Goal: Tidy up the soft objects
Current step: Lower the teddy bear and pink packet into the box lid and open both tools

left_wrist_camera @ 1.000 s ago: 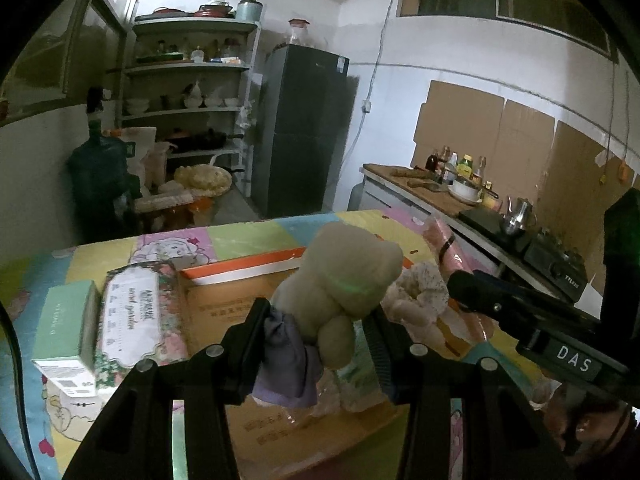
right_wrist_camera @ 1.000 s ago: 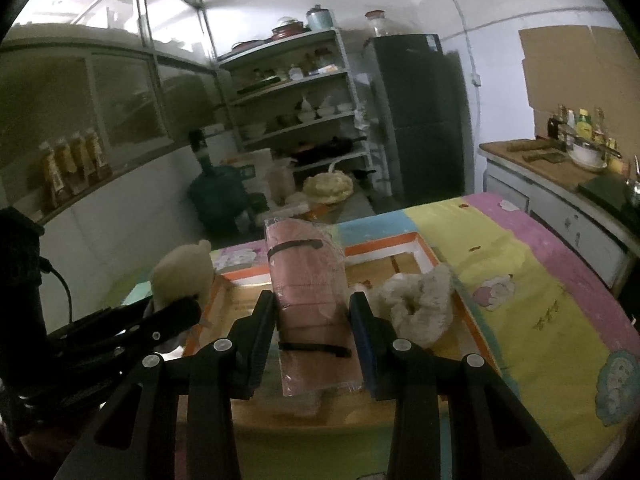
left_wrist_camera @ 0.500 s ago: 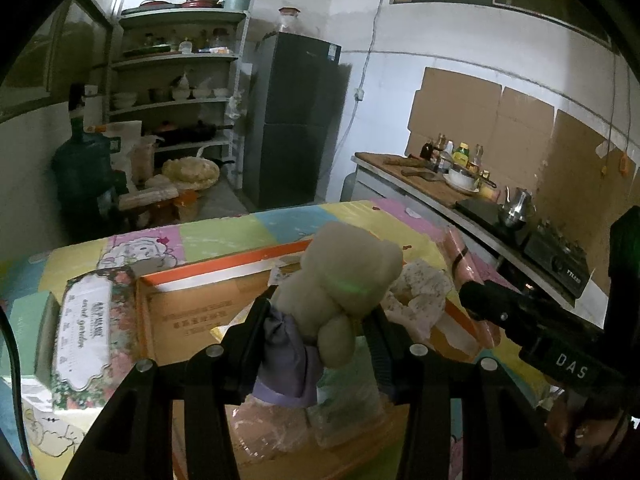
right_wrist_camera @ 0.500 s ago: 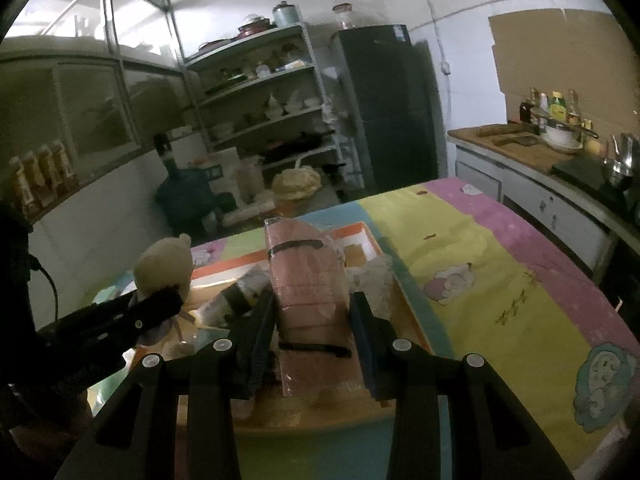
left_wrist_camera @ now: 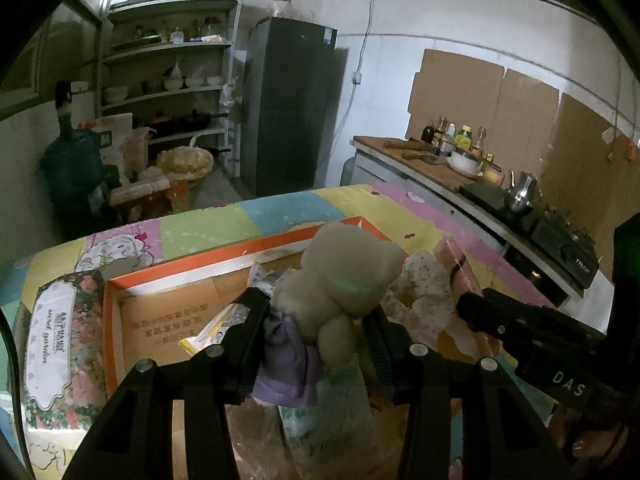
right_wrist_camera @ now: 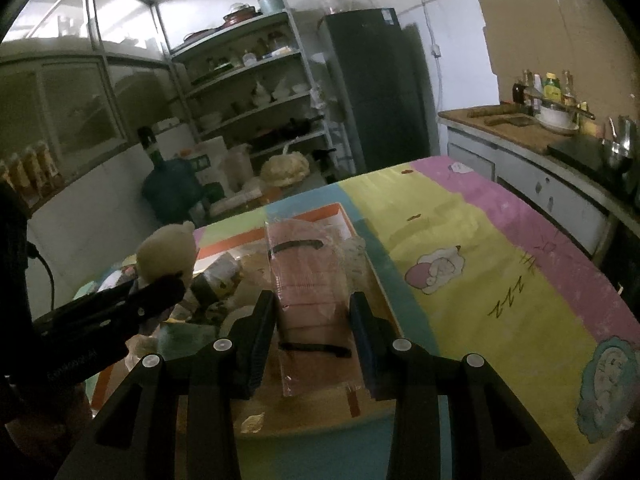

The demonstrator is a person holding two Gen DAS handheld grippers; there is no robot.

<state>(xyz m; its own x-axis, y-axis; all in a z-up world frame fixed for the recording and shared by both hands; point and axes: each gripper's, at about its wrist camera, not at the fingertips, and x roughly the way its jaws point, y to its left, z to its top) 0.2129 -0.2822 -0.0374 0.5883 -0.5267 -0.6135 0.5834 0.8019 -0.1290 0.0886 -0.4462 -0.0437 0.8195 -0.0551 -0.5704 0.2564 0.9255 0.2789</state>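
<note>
My left gripper (left_wrist_camera: 316, 320) is shut on a beige plush bear (left_wrist_camera: 344, 280) in a purple garment and holds it above an open cardboard box (left_wrist_camera: 168, 316) with an orange rim. My right gripper (right_wrist_camera: 314, 312) is shut on a pink wrapped pack (right_wrist_camera: 306, 280) over the same box (right_wrist_camera: 320, 408). The bear (right_wrist_camera: 166, 252) and the left gripper also show at the left of the right wrist view. The right gripper's fingers (left_wrist_camera: 500, 320) show at the right of the left wrist view. A white fluffy item (left_wrist_camera: 424, 280) and packets (left_wrist_camera: 216, 328) lie in the box.
A floral tissue pack (left_wrist_camera: 60, 352) lies left of the box on the patchwork cloth (right_wrist_camera: 500, 272) that covers the table. A counter with bottles, kettle and stove (left_wrist_camera: 520, 204) runs along the right. Shelves (left_wrist_camera: 168, 92), a fridge (left_wrist_camera: 292, 108) and a water jug (left_wrist_camera: 72, 172) stand behind.
Both grippers have moved right over the box, each keeping its hold. The box and the tissue pack have slid leftward in both views, and more of the box's contents show.
</note>
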